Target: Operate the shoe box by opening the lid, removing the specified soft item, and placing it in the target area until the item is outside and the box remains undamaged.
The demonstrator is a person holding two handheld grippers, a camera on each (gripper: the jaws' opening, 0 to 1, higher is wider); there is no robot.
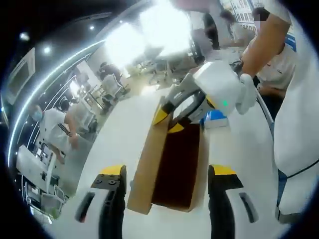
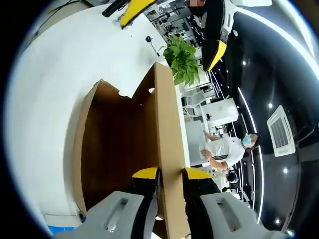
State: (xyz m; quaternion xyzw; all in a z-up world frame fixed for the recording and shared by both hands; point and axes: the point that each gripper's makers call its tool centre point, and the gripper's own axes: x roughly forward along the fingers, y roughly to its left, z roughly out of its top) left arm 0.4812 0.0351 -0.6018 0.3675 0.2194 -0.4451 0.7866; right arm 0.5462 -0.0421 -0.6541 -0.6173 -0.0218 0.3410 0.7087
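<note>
While I hold both tools over the white table (image 1: 124, 134), my left gripper (image 1: 167, 181) hangs released, its 2 yellow-tipped jaws spread wide on either side of the near end of the shoe box (image 1: 172, 169) and touching nothing. From the left gripper view, the cardboard box lies lengthwise away from me on the table, its dark interior exposed, and the lid (image 1: 149, 159) stands up along its left long edge. I cannot make out any soft item inside; the inner space reads only as dark brown. At the far end of the box my right gripper (image 1: 168, 119) comes in from the right, its yellow tips pinched on the top corner of that raised lid, with a person's sleeve and arm behind it. A small blue object (image 1: 217, 117) sits on the table just right of the far end. In the right gripper view, the right gripper (image 2: 171, 177) is clenched on the lid's (image 2: 164, 129) thin cardboard edge, 1 jaw on each face of the panel. Left of that panel the open box (image 2: 117, 144) shows its brown inner walls. Farther right, beyond the lid, a green potted plant (image 2: 183, 59) stands at the table's far side, and a seated person in a white shirt (image 2: 227, 149) is well apart in the background. The left gripper's (image 2: 174, 25) yellow tips show at the far end, spread apart.
</note>
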